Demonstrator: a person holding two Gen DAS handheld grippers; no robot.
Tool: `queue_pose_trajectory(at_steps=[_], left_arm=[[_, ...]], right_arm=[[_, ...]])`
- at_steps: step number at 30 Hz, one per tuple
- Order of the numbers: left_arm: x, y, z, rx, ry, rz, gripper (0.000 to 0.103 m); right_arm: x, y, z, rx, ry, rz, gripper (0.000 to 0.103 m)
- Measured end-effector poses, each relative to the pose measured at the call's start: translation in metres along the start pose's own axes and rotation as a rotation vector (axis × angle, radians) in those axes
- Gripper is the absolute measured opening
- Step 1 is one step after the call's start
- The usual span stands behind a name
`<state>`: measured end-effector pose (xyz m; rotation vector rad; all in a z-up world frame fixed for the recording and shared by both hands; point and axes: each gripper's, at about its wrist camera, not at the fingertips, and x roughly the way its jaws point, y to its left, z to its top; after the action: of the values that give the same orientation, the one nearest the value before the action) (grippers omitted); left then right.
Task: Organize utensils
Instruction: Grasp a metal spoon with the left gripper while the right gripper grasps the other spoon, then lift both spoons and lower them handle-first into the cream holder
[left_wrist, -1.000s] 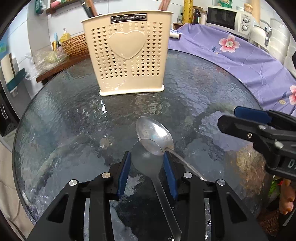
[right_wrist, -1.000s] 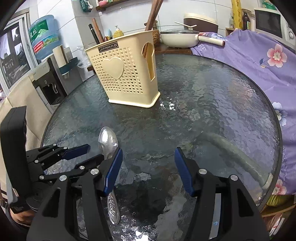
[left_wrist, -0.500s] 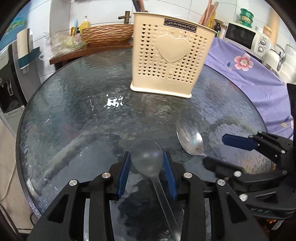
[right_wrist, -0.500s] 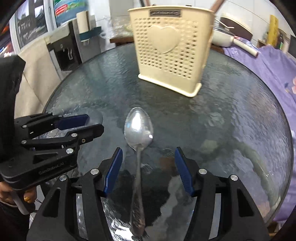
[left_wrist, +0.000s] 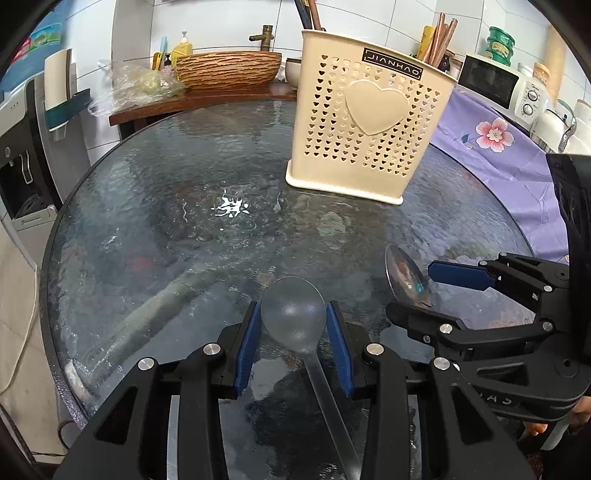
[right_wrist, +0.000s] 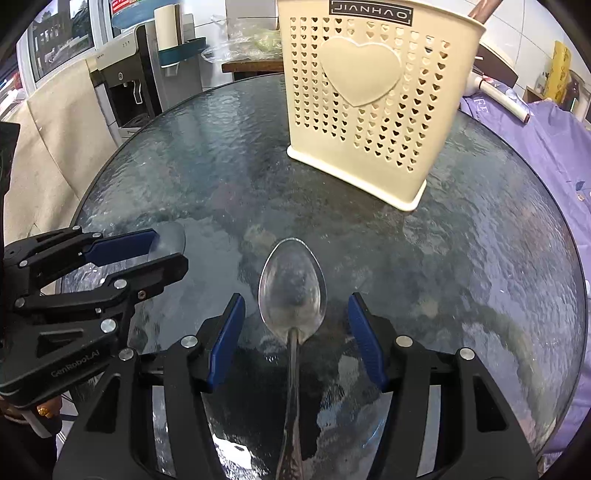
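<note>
A translucent plastic spoon (left_wrist: 293, 314) is held by its bowl in my left gripper (left_wrist: 292, 307), shut on it just above the glass table (left_wrist: 166, 221). A metal spoon (right_wrist: 291, 291) lies flat on the table, its handle running back under my right gripper (right_wrist: 295, 297). That gripper is open, with gaps on both sides of the bowl. In the left wrist view the right gripper (left_wrist: 410, 291) straddles the metal spoon (left_wrist: 404, 269) to the right. The left gripper (right_wrist: 168, 251) shows at the left of the right wrist view. A cream perforated utensil holder (left_wrist: 369, 129) stands upright farther back.
Chopsticks (left_wrist: 439, 37) stick out of the holder. A purple flowered cloth (left_wrist: 517, 158) covers the surface right of the table, with a microwave (left_wrist: 498, 85) behind it. A wicker basket (left_wrist: 229, 68) sits on a wooden shelf at the back. A water dispenser (right_wrist: 125, 85) stands left.
The left gripper has carried the plastic spoon leftward off the metal spoon's bowl. The right gripper has swung over the metal spoon, which now lies centred between its fingers.
</note>
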<state>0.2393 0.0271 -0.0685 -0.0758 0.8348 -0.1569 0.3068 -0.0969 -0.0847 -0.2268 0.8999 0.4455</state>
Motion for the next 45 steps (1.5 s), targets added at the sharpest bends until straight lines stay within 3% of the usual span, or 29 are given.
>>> queue_pose_trajectory(at_steps=[8,15,21,35,45], left_arm=[[0.002,0.008,0.005,0.002,0.005,-0.002,0.036],[0.005,0.009,0.008,0.01,0.009,-0.002,0.036],[0.001,0.009,0.012,0.006,-0.005,-0.013,0.036],[-0.057,-0.009,0.033,0.036,-0.17,-0.056,0.036],[-0.076,-0.023,0.041,0.068,-0.242,-0.088,0.035]], right_arm=[[0.004,0.003,0.008,-0.013,-0.001,0.006,0.038],[0.004,0.0,0.01,0.0,-0.011,0.017,0.038],[-0.016,-0.016,0.009,0.067,-0.082,0.063,0.038],[-0.091,-0.035,0.01,0.132,-0.258,0.108,0.038],[-0.116,-0.036,0.014,0.128,-0.288,0.112,0.037]])
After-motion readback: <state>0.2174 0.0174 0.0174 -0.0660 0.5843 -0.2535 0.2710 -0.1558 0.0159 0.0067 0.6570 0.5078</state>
